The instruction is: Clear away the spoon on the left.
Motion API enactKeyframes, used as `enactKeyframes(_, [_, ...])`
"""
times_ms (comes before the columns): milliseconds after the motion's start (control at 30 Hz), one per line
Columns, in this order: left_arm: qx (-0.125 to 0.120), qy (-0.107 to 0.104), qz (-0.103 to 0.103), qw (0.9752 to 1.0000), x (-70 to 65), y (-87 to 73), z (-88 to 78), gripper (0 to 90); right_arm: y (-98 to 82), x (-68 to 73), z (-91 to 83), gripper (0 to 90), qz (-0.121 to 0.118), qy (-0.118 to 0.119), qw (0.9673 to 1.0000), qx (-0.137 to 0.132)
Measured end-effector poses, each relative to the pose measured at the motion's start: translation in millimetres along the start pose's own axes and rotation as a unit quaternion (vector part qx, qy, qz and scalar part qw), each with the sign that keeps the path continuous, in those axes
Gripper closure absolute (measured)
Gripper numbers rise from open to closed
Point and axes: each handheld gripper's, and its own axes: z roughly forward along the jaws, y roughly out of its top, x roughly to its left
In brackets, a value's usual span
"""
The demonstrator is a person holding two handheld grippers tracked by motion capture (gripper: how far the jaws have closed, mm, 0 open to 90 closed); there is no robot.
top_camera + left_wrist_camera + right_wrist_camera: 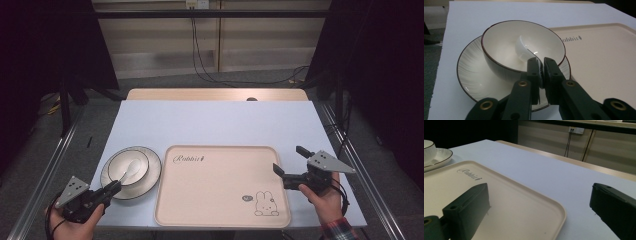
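A white bowl [120, 162] with a dark rim stands on a matching plate [152, 170] at the front left of the table. A white spoon [132, 169] lies in the bowl, its handle leaning over the near rim. My left gripper [114, 188] is shut on that handle; in the left gripper view the jaws [541, 62] pinch the handle of the spoon [522, 48] just above the rim of the bowl [499, 45]. My right gripper [287, 158] stands open at the right edge of the cream tray [220, 190], nothing between its jaws [539, 192].
The tray [506, 202] bears a "Rabbit" script and a rabbit drawing [266, 204] and holds nothing. The pale blue table top [215, 122] stretches behind it. Cables hang down the wall at the back.
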Motion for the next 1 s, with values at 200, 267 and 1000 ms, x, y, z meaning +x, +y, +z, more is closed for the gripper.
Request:
enactKeyframes(200, [0.002, -0.004, -0.001, 1.0, 0.4, 1.2, 0.4, 84.7, -0.3, -0.1, 0.5, 2.1, 0.0, 0.002, 1.0, 0.001])
enactKeyframes(267, [0.003, -0.004, -0.001, 1.0, 0.4, 1.8, 0.5, 84.8, -0.2, 0.3, 0.4, 2.2, -0.001, 0.004, 1.0, 0.002])
enactKeyframes(1000, [-0.055, -0.019, -0.021, 0.9981, 5.8, 38.0, 13.2, 85.0, -0.3, 0.1, -2.2, 2.0, -0.001, 0.0, 1.0, 0.0])
